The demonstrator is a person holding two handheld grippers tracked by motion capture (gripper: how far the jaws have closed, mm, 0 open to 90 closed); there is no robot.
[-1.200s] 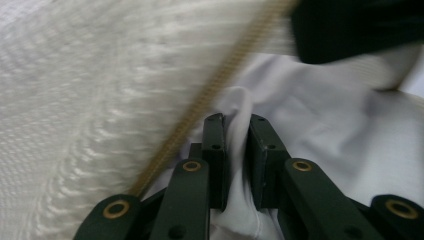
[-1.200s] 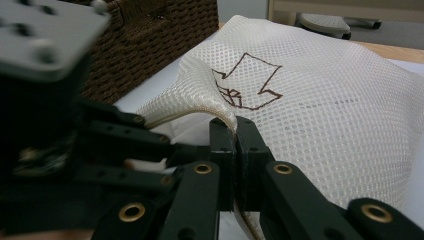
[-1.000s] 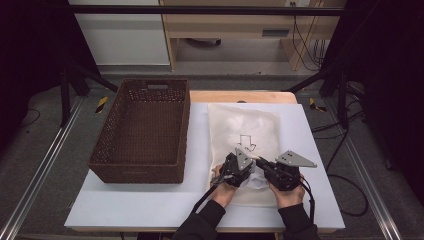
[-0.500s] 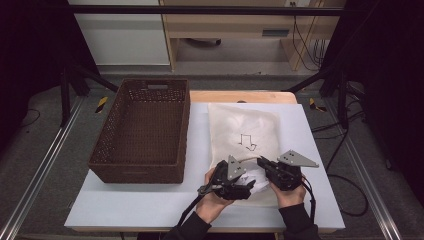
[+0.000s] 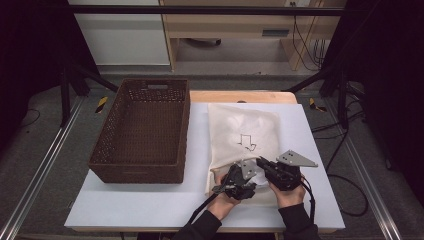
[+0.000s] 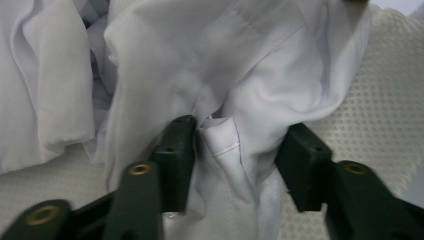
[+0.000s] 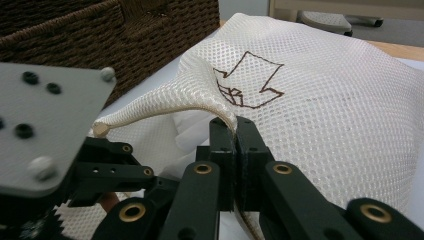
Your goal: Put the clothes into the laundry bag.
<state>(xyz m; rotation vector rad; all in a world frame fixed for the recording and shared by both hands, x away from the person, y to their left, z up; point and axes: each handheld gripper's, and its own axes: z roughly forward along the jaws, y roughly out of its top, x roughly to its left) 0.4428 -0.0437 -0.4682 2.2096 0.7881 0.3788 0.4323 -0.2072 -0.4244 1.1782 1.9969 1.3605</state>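
Table (image 5: 150,205) carried a brown basket (image 5: 142,131) along its left edge and a mesh bag (image 5: 245,132) along the right half, arrow mark on top, mouth at the near edge. White cloth (image 6: 200,60) sat bunched at that mouth, part in, part out.

Right gripper (image 7: 235,122) was pressed together on the bag's upper lip, lifting the mesh into a peak and holding the mouth agape. Left gripper (image 6: 235,150) sat just beside it at the near edge, jaws half spread and just been closing; a fold of the cloth lay between them, touching one pad, clear of the other, so not yet gripped.

Handling, judged: cloth was light, limp, no stiffness at all, would sag and trail wherever not held. Not fragile. Smooth weave could slide out of a shallow pinch, so take a thick gathered fold or the stitched hem deep in the jaws, not a single layer. Mesh was also soft but rougher, gripped well at the hemmed lip. Loose ends could snag on the lip when pushed in.
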